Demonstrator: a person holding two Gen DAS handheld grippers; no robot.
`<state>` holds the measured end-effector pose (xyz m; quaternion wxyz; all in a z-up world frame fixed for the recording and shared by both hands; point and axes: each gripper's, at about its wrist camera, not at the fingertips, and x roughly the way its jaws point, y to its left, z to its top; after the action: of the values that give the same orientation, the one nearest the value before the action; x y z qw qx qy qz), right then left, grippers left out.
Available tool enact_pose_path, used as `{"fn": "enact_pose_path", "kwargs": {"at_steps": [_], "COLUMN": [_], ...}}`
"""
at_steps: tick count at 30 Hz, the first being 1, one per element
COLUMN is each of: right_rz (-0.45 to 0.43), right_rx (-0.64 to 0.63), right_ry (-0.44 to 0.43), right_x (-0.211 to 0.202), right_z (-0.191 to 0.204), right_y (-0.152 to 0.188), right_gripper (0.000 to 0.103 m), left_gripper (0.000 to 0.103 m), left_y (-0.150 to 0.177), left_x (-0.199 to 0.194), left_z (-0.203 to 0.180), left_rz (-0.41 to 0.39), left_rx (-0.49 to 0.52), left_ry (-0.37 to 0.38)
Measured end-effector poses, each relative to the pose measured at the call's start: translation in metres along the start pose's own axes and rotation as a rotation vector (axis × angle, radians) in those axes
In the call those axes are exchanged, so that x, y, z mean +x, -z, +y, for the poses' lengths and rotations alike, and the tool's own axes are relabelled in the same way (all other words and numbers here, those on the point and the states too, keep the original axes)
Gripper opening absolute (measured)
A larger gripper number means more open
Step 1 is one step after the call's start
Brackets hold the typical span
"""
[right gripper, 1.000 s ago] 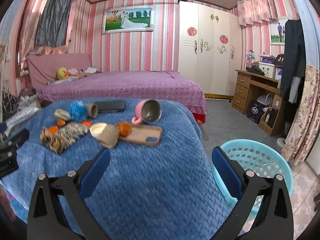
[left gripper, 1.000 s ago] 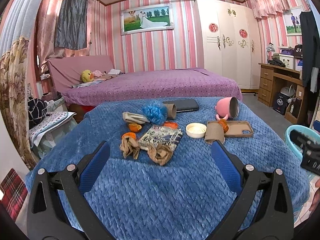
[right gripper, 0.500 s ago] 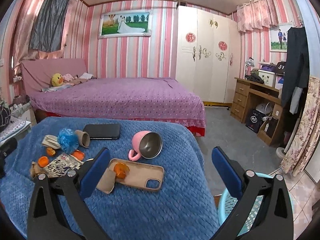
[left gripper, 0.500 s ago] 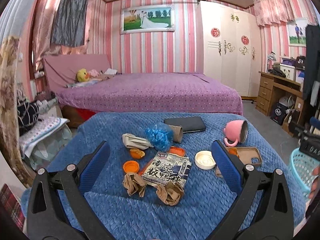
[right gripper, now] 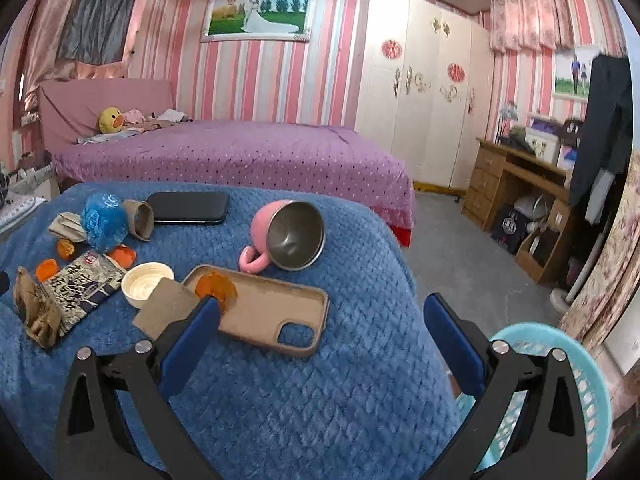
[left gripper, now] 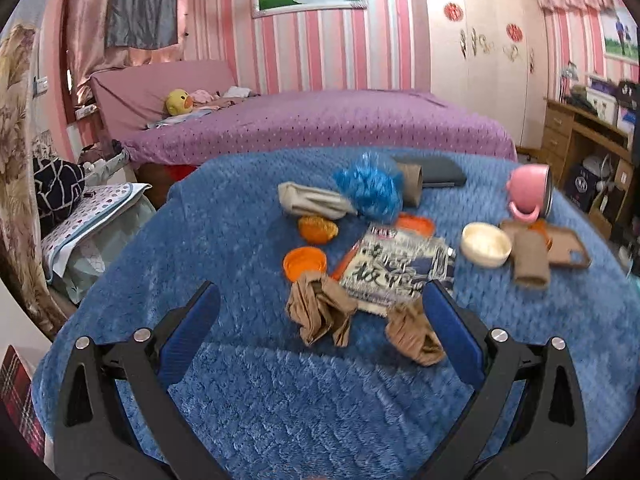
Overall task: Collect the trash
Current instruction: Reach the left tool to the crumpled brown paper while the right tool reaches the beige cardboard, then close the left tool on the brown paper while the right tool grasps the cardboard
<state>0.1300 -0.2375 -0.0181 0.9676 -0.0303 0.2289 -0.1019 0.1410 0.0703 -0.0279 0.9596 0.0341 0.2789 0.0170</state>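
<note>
Through the left wrist camera we see the left gripper (left gripper: 320,312) released, its two blue pads wide apart and nothing between them, low over the blue quilted cover (left gripper: 248,384) of the counter. Just beyond the pads lie two crumpled brown paper wads (left gripper: 320,310), the right one touching the right pad's tip. Behind them rests a printed snack wrapper (left gripper: 400,268), with an orange cap (left gripper: 305,263) to its left and an orange ball of peel (left gripper: 318,229) farther back. A folded beige rag (left gripper: 312,202) and a blue plastic tuft (left gripper: 370,190) sit beyond those, next to a cardboard tube (left gripper: 412,184) and a dark phone (left gripper: 438,174). To the right we find a cream lid (left gripper: 486,244), a brown cardboard roll (left gripper: 530,260) lying on a tan phone case (left gripper: 568,250), and a pink mug (left gripper: 530,194) tipped on its side. The far purple bed (left gripper: 340,124) fills the background.

Through the right wrist camera we see the right gripper (right gripper: 320,324) also released and empty, hovering over the near right part of the counter. The tan phone case (right gripper: 272,312) lies between its pads, a little farther on, with an orange scrap (right gripper: 216,286) on its left end. The pink mug (right gripper: 286,238) lies beyond, its steel mouth facing us. The wrapper (right gripper: 80,284) and the other litter sit to the left. A turquoise basket (right gripper: 560,380) stands on the floor at the near right, beside the counter.
</note>
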Motion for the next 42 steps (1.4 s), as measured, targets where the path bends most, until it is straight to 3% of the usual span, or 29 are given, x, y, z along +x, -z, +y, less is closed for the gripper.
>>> {"fn": "enact_pose_path", "kwargs": {"at_steps": [5, 10, 14, 17, 21, 27, 32, 34, 42], "right_rz": [0.06, 0.107, 0.098, 0.103, 0.122, 0.12, 0.122, 0.135, 0.19], "right_rx": [0.054, 0.056, 0.058, 0.061, 0.1, 0.091, 0.055, 0.039, -0.003], "right_ry": [-0.028, 0.049, 0.083, 0.094, 0.07, 0.032, -0.039, -0.076, -0.145], "right_x": [0.017, 0.025, 0.024, 0.026, 0.03, 0.028, 0.024, 0.027, 0.042], "right_z": [-0.015, -0.02, -0.021, -0.02, -0.023, -0.011, 0.016, 0.033, 0.094], "right_y": [0.005, 0.009, 0.008, 0.008, 0.009, 0.01, 0.011, 0.011, 0.01], "right_gripper": [0.099, 0.099, 0.099, 0.099, 0.099, 0.099, 0.099, 0.099, 0.098], "left_gripper": [0.098, 0.098, 0.097, 0.087, 0.055, 0.047, 0.047, 0.047, 0.047], "left_y": [0.004, 0.009, 0.015, 0.017, 0.021, 0.015, 0.005, 0.001, -0.002], "left_x": [0.002, 0.009, 0.012, 0.016, 0.028, 0.016, -0.01, -0.014, 0.008], "left_z": [-0.016, -0.035, -0.046, -0.051, -0.057, -0.055, -0.042, -0.034, 0.002], "left_rz": [0.006, 0.04, 0.046, 0.055, 0.127, 0.087, -0.016, -0.042, 0.014], "left_rx": [0.025, 0.009, 0.017, 0.041, 0.067, 0.062, 0.059, 0.054, -0.036], "left_ry": [0.058, 0.135, 0.138, 0.139, 0.171, 0.193, 0.166, 0.121, 0.046]}}
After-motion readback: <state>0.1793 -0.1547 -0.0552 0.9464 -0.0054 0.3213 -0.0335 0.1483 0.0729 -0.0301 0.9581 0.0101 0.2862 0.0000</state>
